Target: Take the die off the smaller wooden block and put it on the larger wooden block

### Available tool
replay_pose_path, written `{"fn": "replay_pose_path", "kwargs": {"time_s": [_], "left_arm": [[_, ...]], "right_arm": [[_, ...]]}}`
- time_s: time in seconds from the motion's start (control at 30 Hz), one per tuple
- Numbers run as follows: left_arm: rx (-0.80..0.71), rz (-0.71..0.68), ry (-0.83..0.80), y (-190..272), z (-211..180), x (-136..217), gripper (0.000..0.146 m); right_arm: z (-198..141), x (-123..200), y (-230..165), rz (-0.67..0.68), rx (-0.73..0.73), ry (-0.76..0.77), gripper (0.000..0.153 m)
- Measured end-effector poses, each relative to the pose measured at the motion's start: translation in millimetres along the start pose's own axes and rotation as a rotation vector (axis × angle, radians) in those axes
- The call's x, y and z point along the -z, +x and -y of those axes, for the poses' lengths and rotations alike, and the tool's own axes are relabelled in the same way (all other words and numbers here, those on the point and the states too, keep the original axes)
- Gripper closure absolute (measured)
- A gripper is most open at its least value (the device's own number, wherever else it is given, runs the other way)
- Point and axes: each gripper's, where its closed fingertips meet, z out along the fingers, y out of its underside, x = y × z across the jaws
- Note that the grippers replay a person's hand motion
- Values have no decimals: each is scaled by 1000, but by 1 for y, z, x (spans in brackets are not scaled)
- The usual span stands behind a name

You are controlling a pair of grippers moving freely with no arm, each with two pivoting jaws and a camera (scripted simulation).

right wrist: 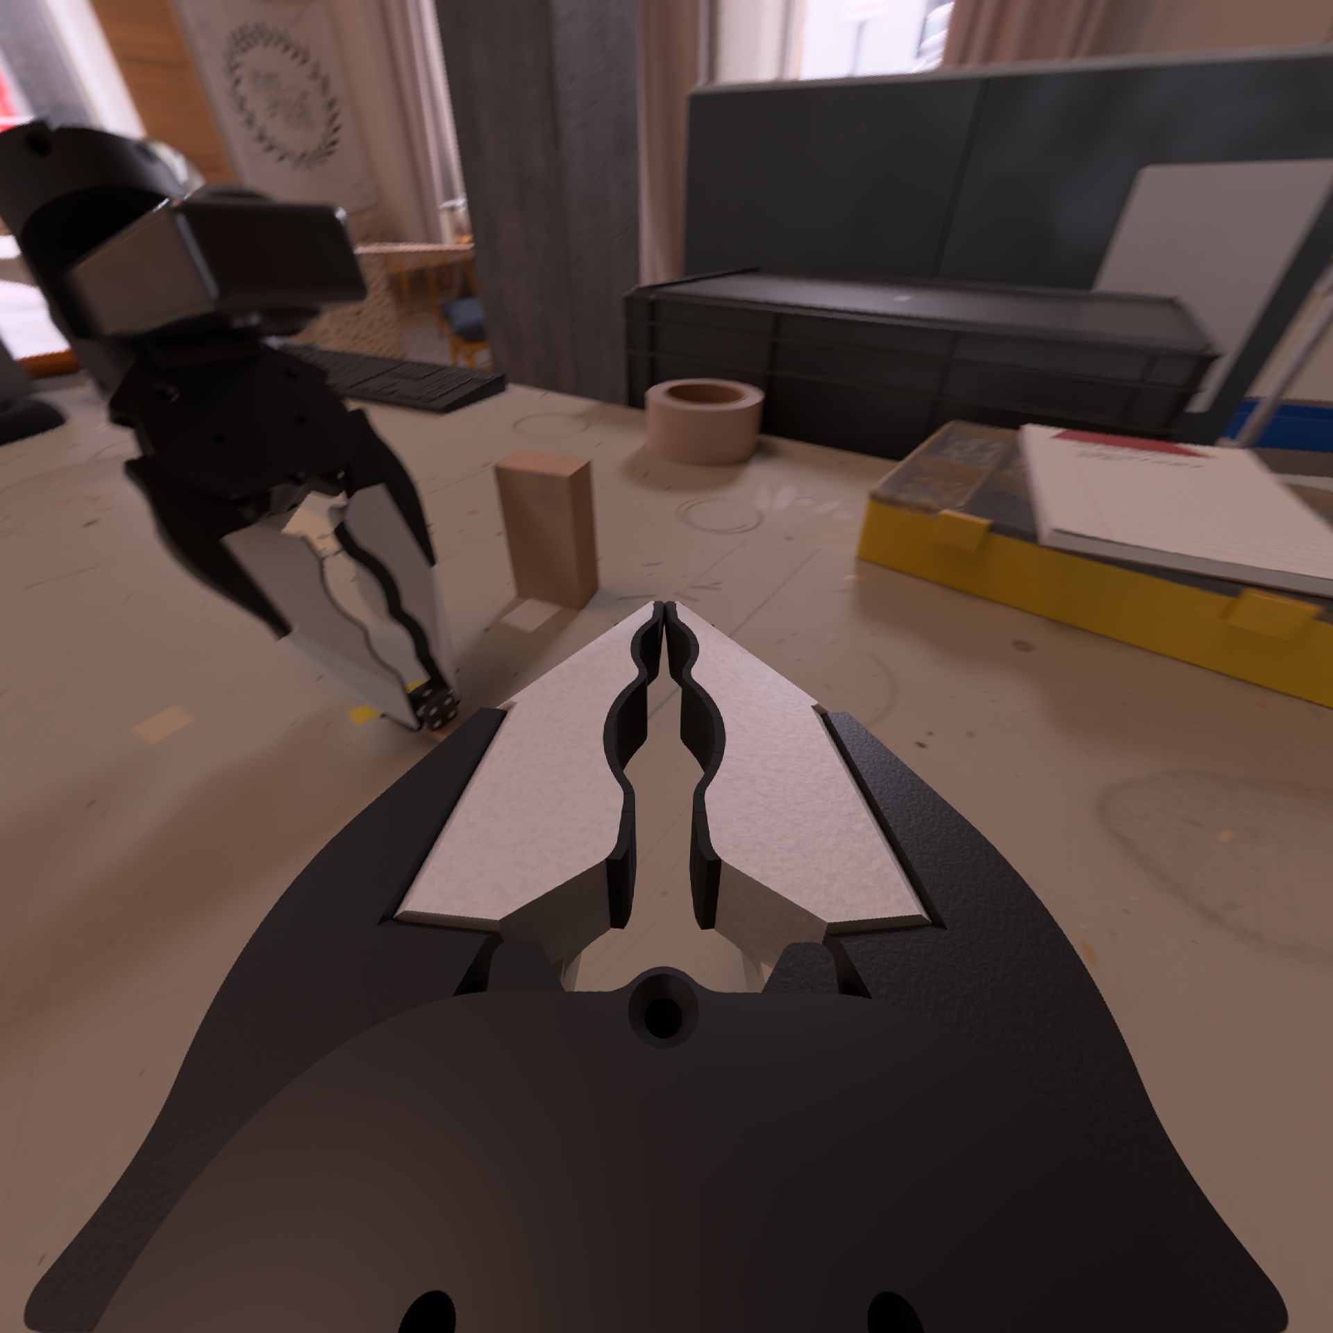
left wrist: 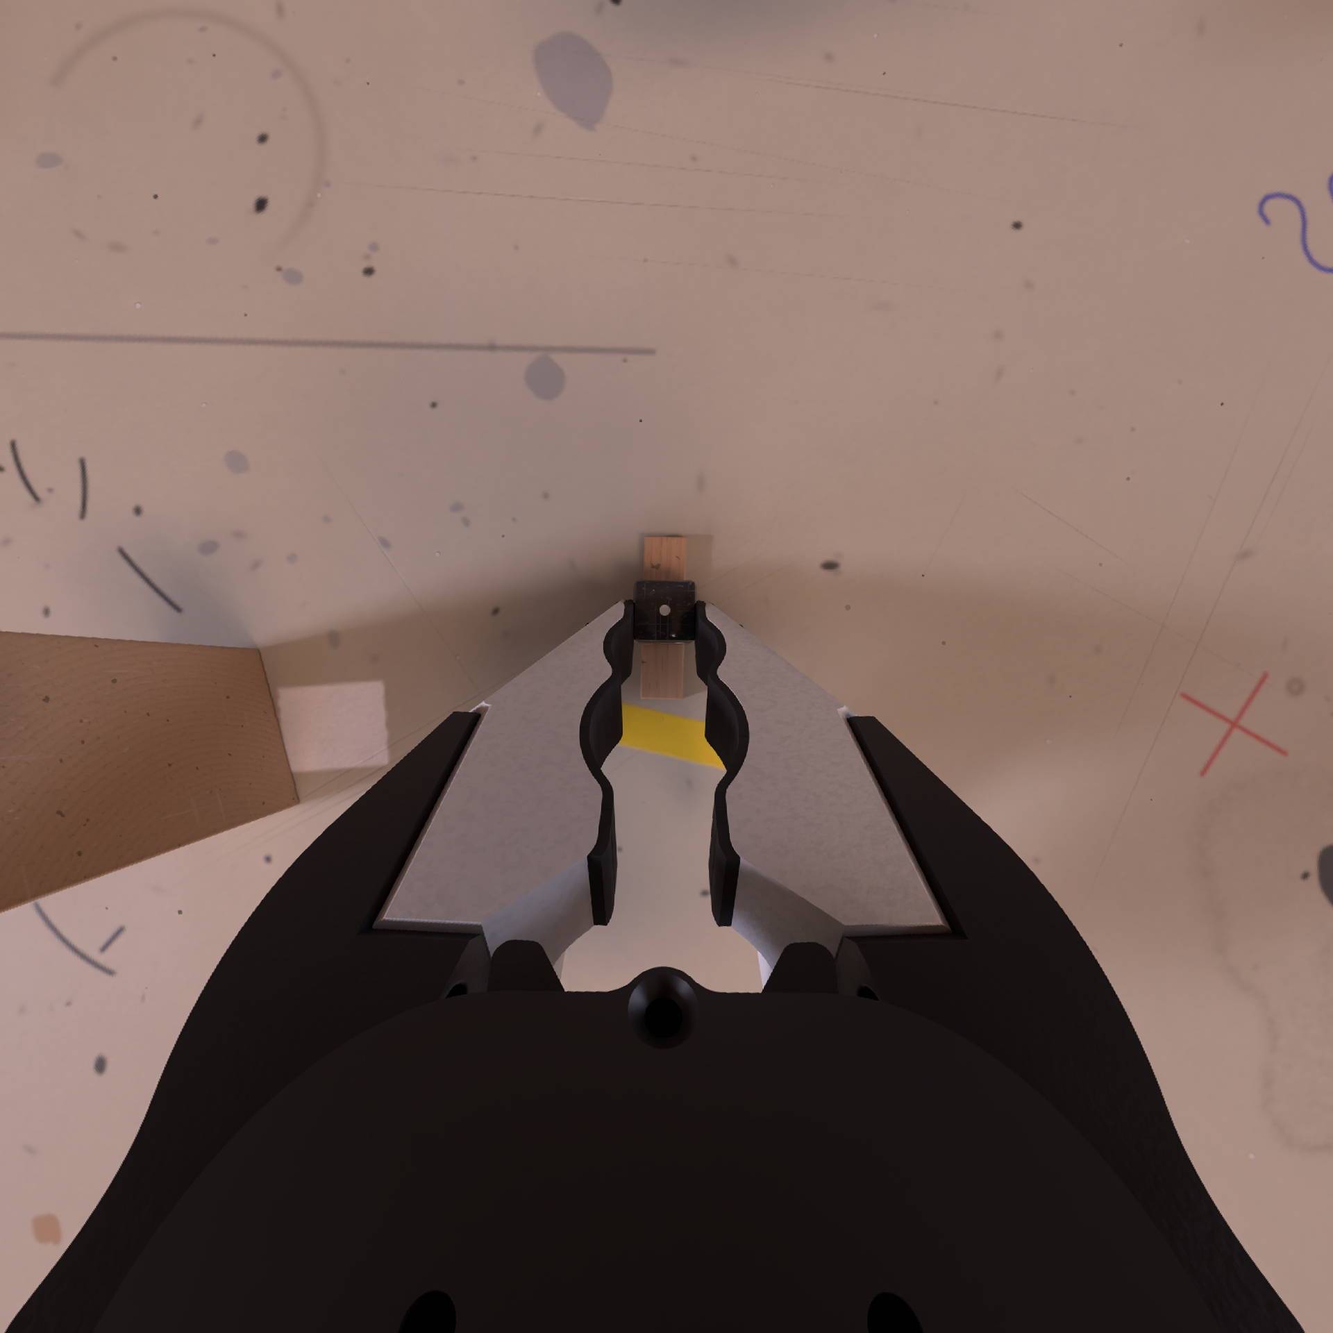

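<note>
Left wrist view puts you looking straight down on the stained beige tabletop point(left wrist: 938, 361), with your left gripper point(left wrist: 663, 620) clamped on the small black die with white pips point(left wrist: 663, 619); its black fingertips point(left wrist: 626, 622) press the die's two sides. Directly beneath the die you see the narrow pale smaller wooden block point(left wrist: 661, 674), showing above and below it; whether die and block touch cannot be told from this angle. A strip of yellow tape point(left wrist: 667, 732) lies on the table between the fingers, and the tan larger wooden block point(left wrist: 130, 757) fills the left edge, well apart from the die.

From your right wrist view, the right gripper point(right wrist: 663, 609) has its tips pressed together on nothing, hovering over the table. You can see the left gripper point(right wrist: 431, 703) off to the left, tilted down, the die point(right wrist: 436, 703) pinched at its tips low by the tabletop point(right wrist: 216, 829). The larger wooden block point(right wrist: 548, 530) stands upright behind. Farther back sit a roll of brown tape point(right wrist: 703, 422), a yellow compartment case point(right wrist: 1082, 577) with a white notebook point(right wrist: 1183, 498) on it, a dark crate point(right wrist: 916, 346) and a black keyboard point(right wrist: 404, 379).
</note>
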Motion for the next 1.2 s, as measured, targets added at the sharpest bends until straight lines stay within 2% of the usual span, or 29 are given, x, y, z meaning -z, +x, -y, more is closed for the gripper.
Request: {"fn": "replay_pose_path", "kwargs": {"time_s": [0.13,0.5,0.87,1.2], "left_arm": [[5,10,-13,1,0,0,130],[35,45,-25,0,0,0,130],[46,65,30,2,-3,4,130],[89,94,116,-1,-2,26,130]], "right_arm": [[8,5,20,-128,-41,45,153],[14,18,67,-360,-104,63,153],[8,31,101,-473,-117,52,153],[-1,31,110,-493,-121,25,153]]}}
